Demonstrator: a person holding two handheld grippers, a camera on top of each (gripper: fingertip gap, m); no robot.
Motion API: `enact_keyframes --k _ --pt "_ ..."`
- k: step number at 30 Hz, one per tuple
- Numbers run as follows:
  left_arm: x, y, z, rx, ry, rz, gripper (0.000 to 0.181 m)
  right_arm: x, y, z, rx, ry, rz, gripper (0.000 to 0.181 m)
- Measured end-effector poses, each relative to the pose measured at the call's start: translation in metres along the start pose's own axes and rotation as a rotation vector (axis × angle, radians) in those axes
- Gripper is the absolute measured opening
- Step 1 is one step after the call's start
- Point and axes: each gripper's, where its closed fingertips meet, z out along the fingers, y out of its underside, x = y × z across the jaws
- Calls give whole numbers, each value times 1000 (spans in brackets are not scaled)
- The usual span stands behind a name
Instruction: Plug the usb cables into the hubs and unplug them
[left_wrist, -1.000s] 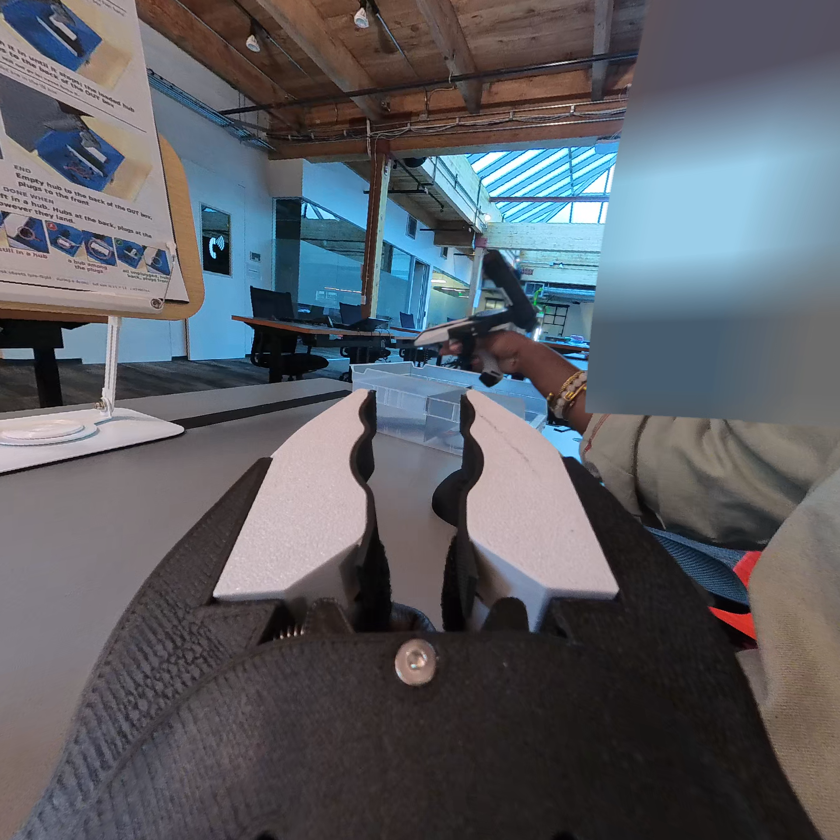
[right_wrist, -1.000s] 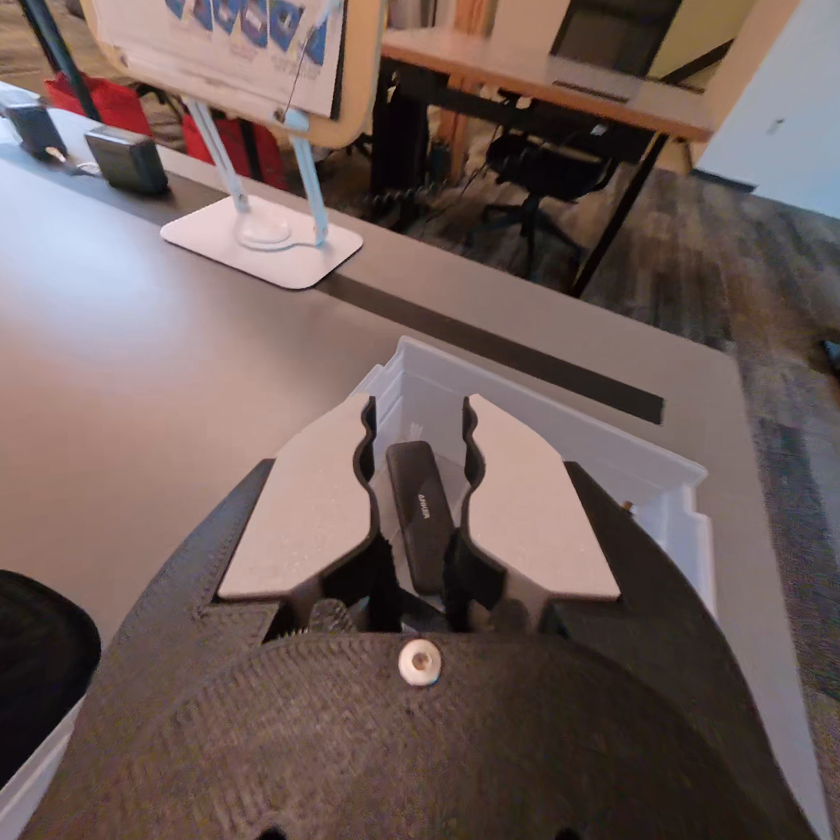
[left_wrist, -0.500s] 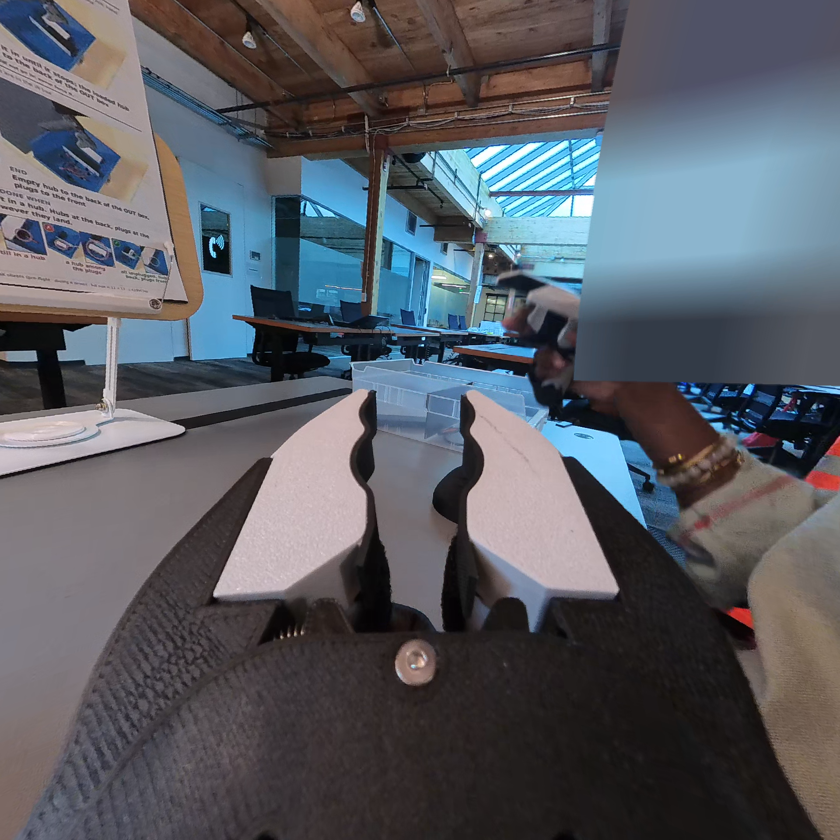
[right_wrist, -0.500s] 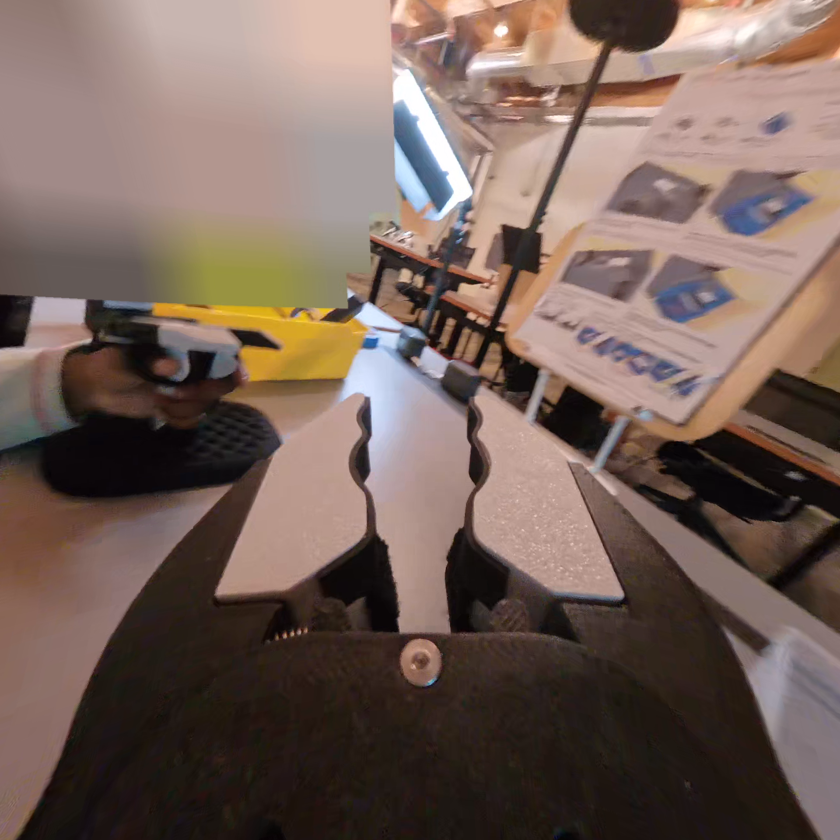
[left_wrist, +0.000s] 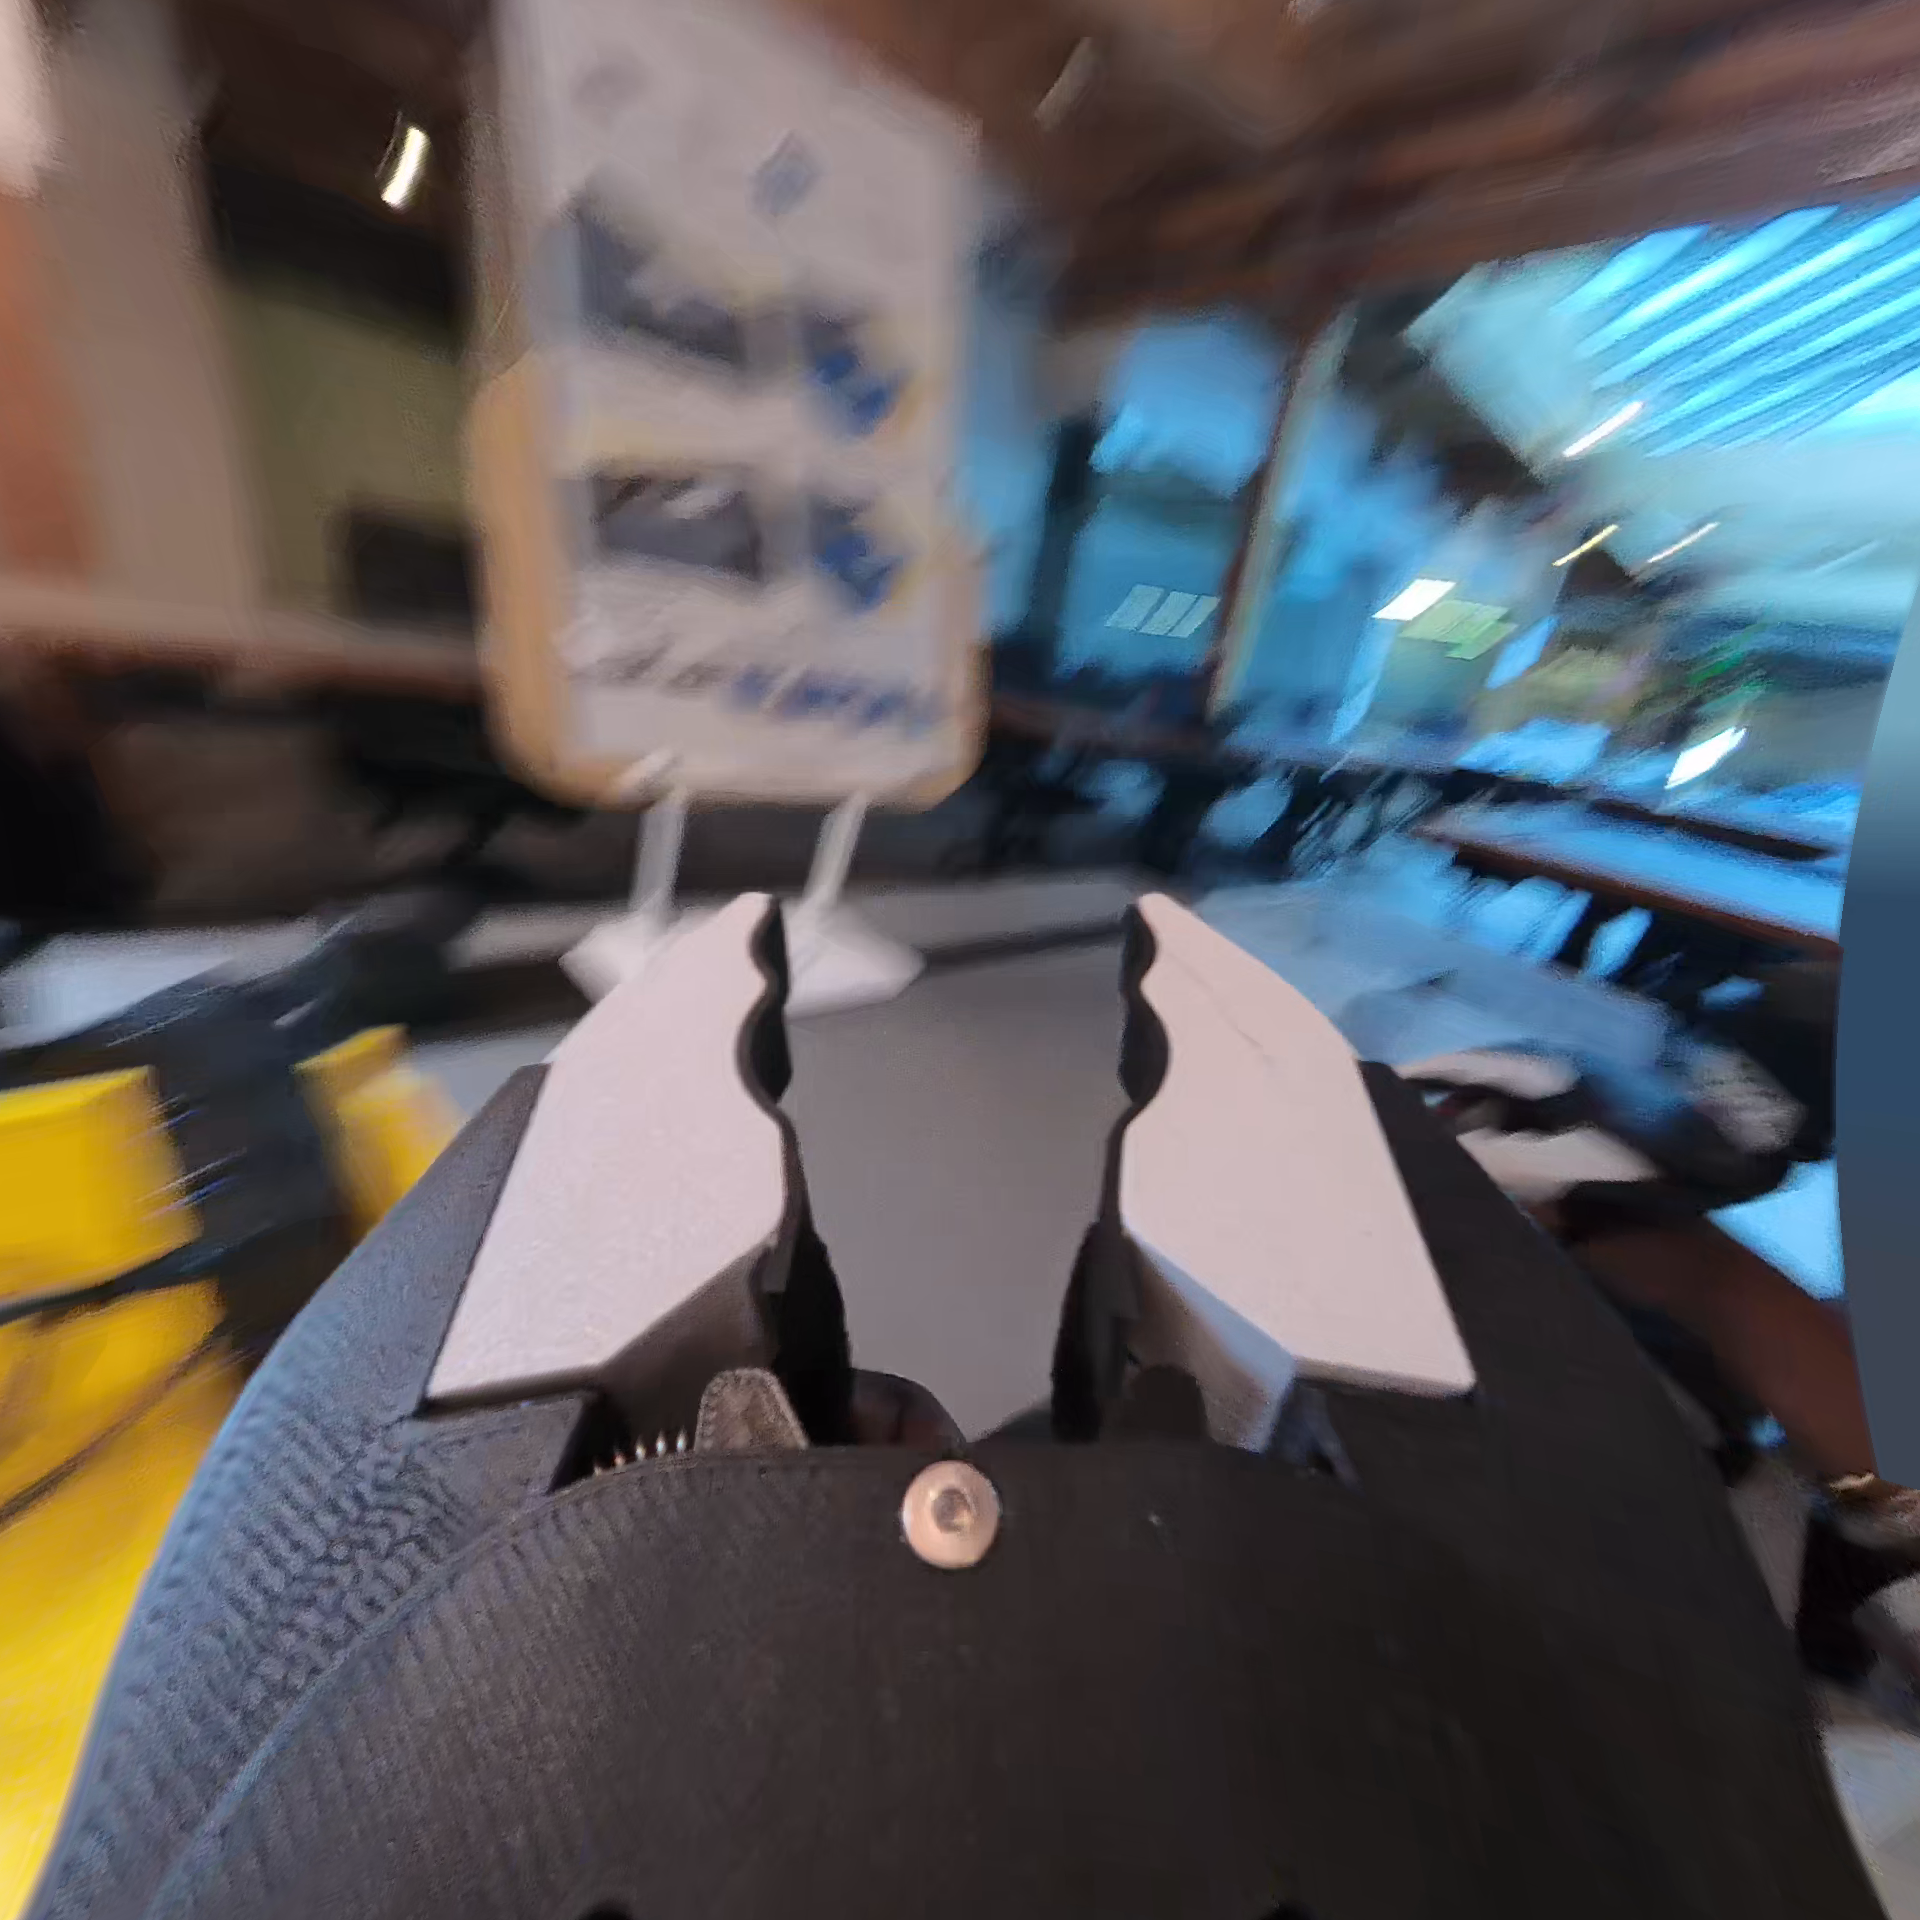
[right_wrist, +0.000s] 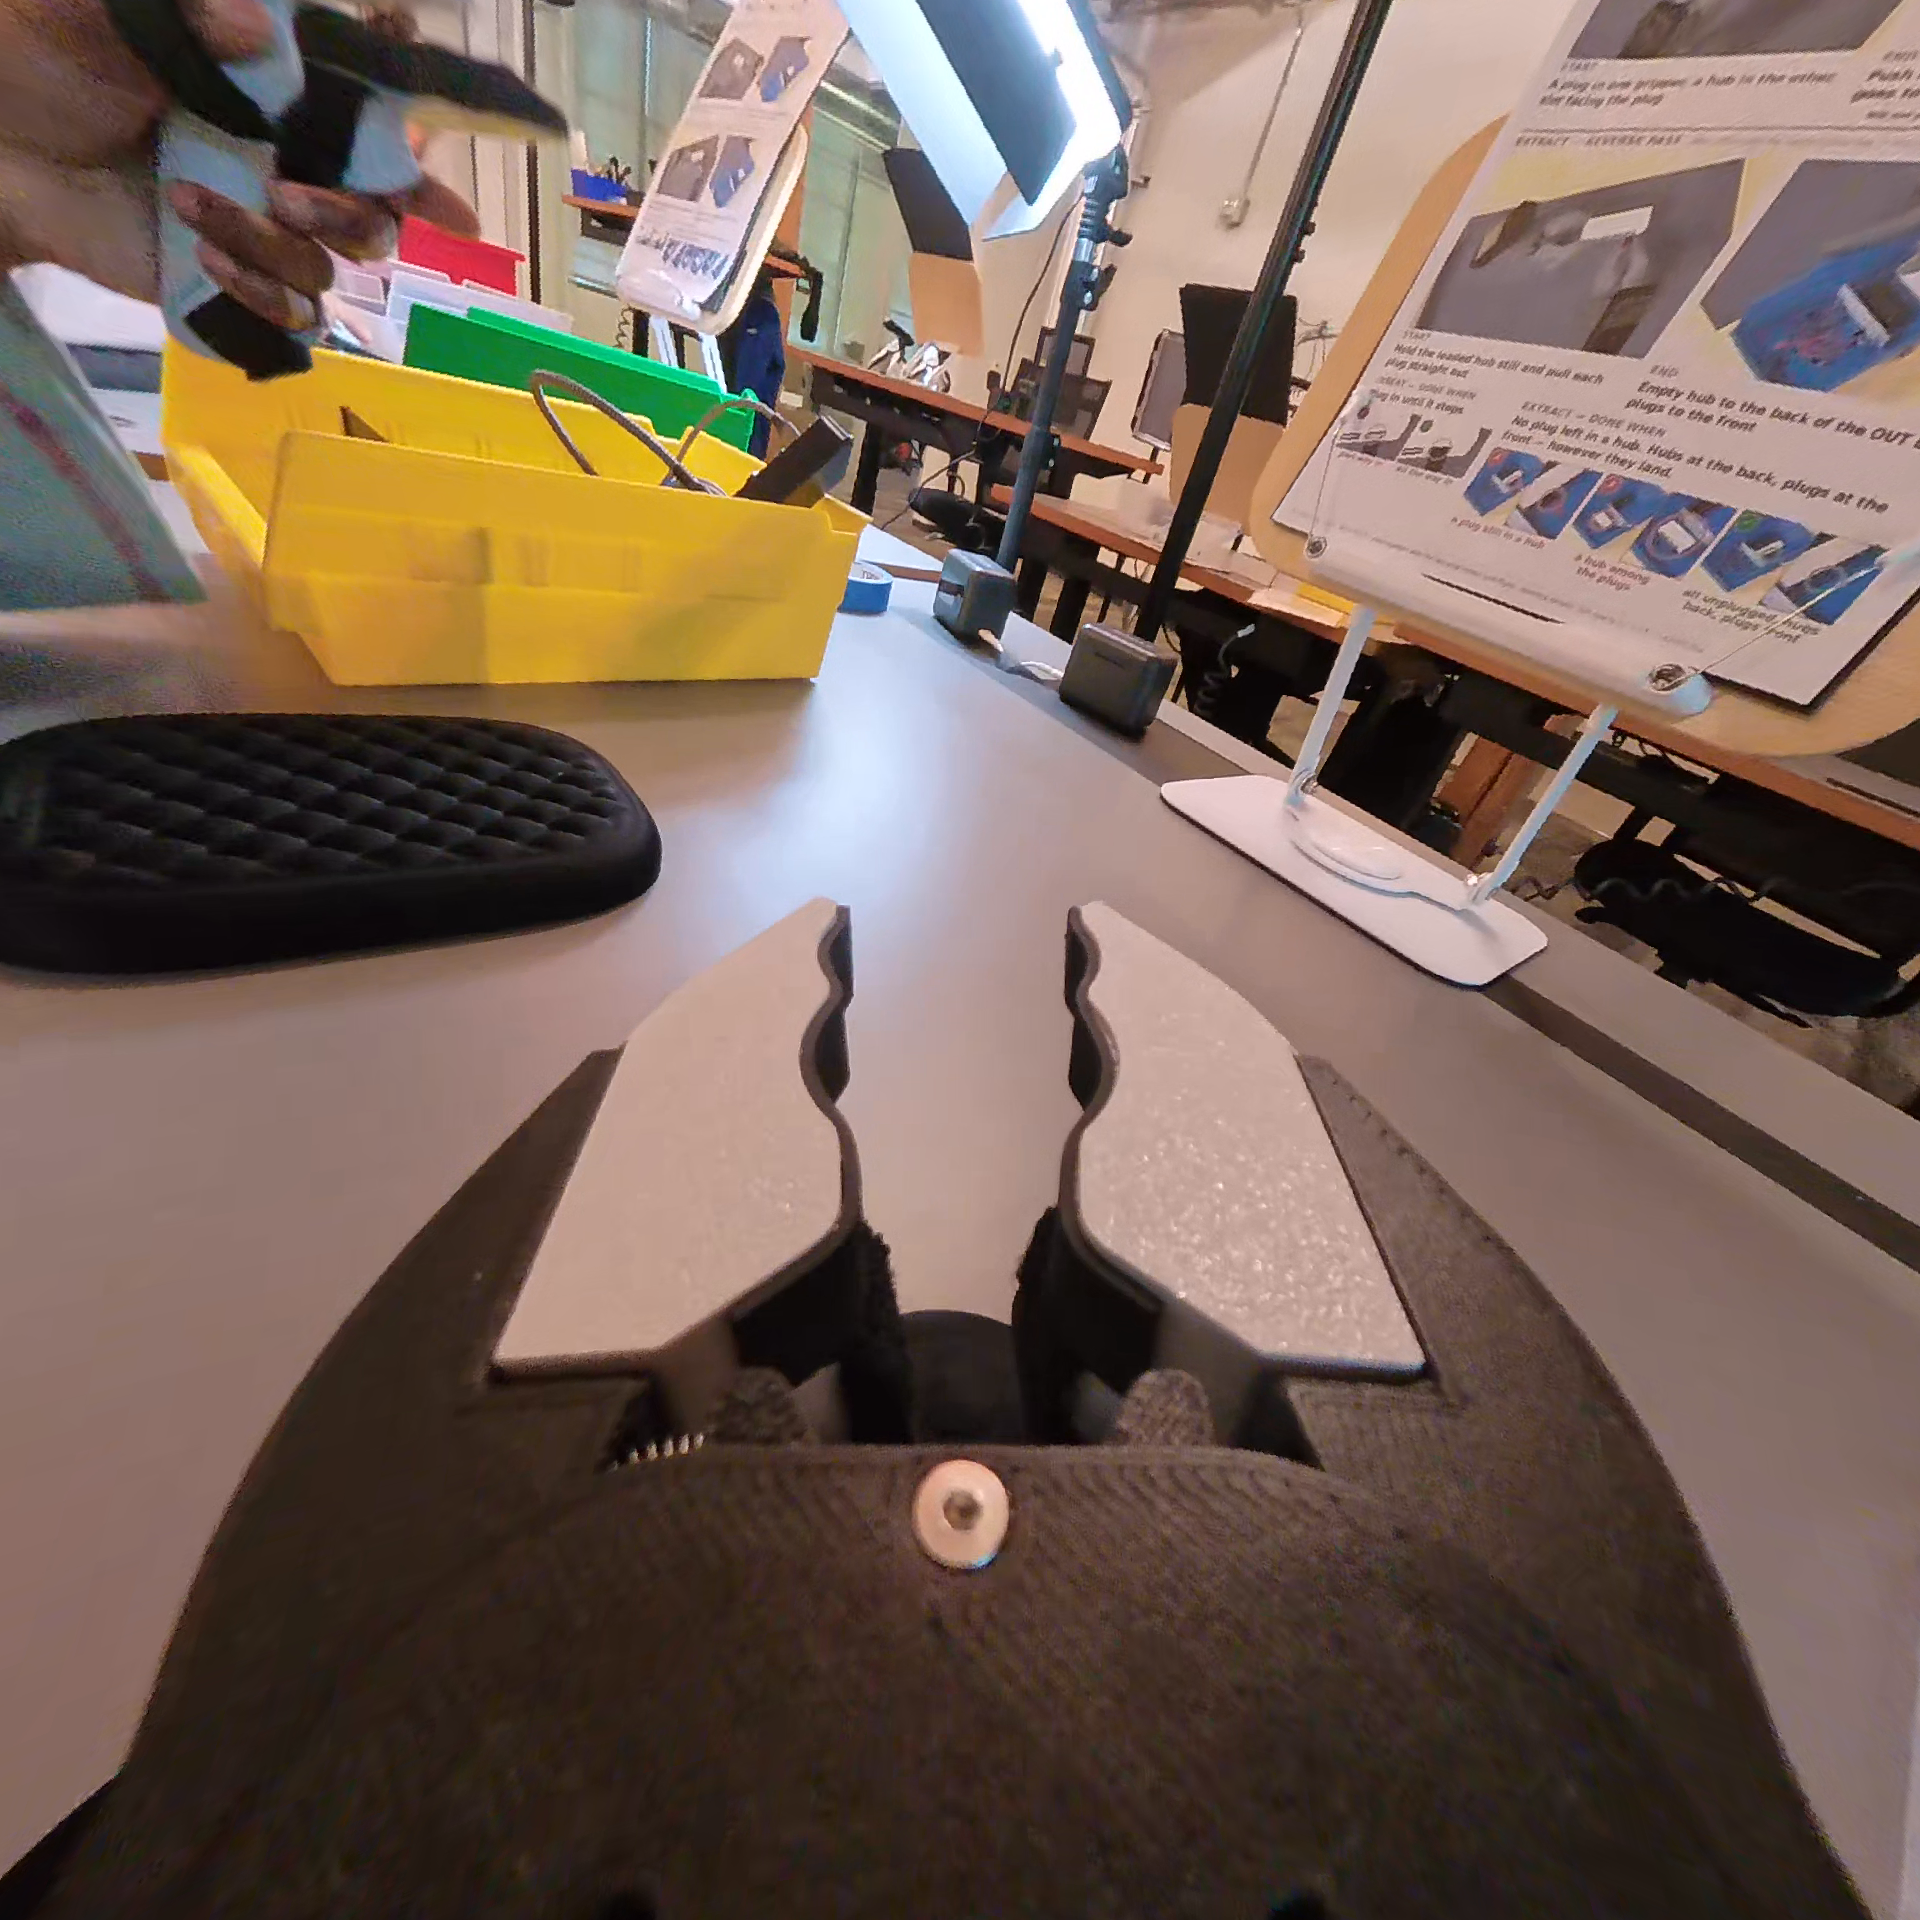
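Observation:
My right gripper (right_wrist: 956, 925) is open and empty, low over the grey table (right_wrist: 935, 748). It points toward a yellow bin (right_wrist: 540, 582) that holds grey cables (right_wrist: 613, 426) and a dark hub (right_wrist: 800, 468). A hand (right_wrist: 239, 218) holds the left gripper in the air at the top left, above the bin. The left wrist view is blurred by motion. My left gripper (left_wrist: 954, 925) is open wide and empty. The yellow bin (left_wrist: 83, 1195) lies to its left and the instruction board (left_wrist: 727, 468) is straight ahead.
A black padded mat (right_wrist: 312, 821) lies at the left of the table. An instruction board on a white stand (right_wrist: 1351, 862) is at the right by the far edge. Two small grey boxes (right_wrist: 1117, 670), a blue tape roll (right_wrist: 868, 592) and a green bin (right_wrist: 551, 348) sit behind the yellow bin. One gripper's finger ends stand about 30 cm off the other's.
The right gripper left the clear bin with the hub, swung left and came down low over the table. The left gripper rose, turned left toward the board and opened wider.

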Motion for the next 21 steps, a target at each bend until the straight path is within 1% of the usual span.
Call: enact_keyframes --k 1,3,4,6,7,10,14,18,21 --pt "-24 3 -3 -91 -36 -31 68 0 -1 -1 6 1 -1 39" --pt "-67 22 -8 -294 -74 -166 80 1 -1 -1 12 3 2 39" --pt "-82 32 -8 -363 -69 -245 80 1 -1 -1 13 4 6 38" --pt "-110 46 -5 -398 -92 -398 73 2 -2 -2 16 6 10 38" --pt "-122 53 -3 -414 -113 -446 73 2 -2 -2 17 8 10 38" --pt "-152 77 1 -507 -195 -452 74 2 -2 -2 18 10 9 38" --pt "-155 89 9 -570 -189 -446 71 2 -1 -1 11 8 6 38" --pt "-145 96 -1 -653 -217 -295 71 3 -1 -2 15 12 7 37" --pt "-151 107 -8 -694 -263 -299 74 3 -1 -1 14 11 12 36"
